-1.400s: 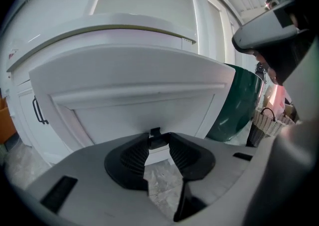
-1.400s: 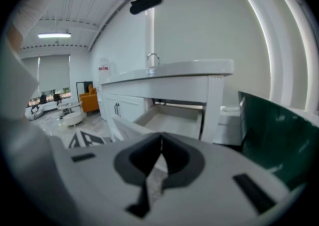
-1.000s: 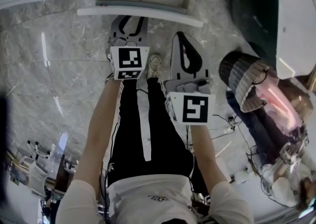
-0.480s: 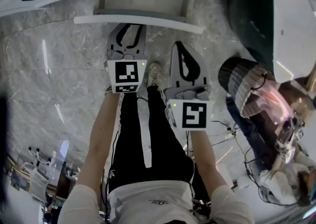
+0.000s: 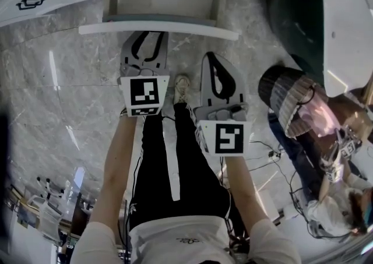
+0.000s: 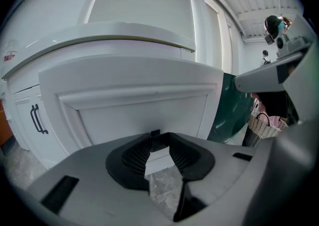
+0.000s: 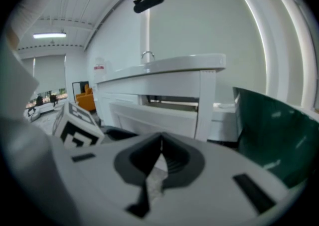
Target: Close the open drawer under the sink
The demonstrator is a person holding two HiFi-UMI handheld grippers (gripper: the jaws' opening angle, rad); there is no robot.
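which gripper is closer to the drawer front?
The left gripper: in the head view its tips sit almost at the white drawer front, while the right gripper is farther back.

left tongs (image 5: 148, 34) / right tongs (image 5: 214, 57): grey | shirt (image 5: 186, 235): white | trousers (image 5: 201, 161): black, white stripe

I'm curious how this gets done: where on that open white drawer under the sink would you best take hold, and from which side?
Probably the white drawer's flat front panel, approached straight on from the person's side. No handle shows on it, so there is little to pinch. Its broad upright face suits a push from the left hand-held gripper, which is nearest.
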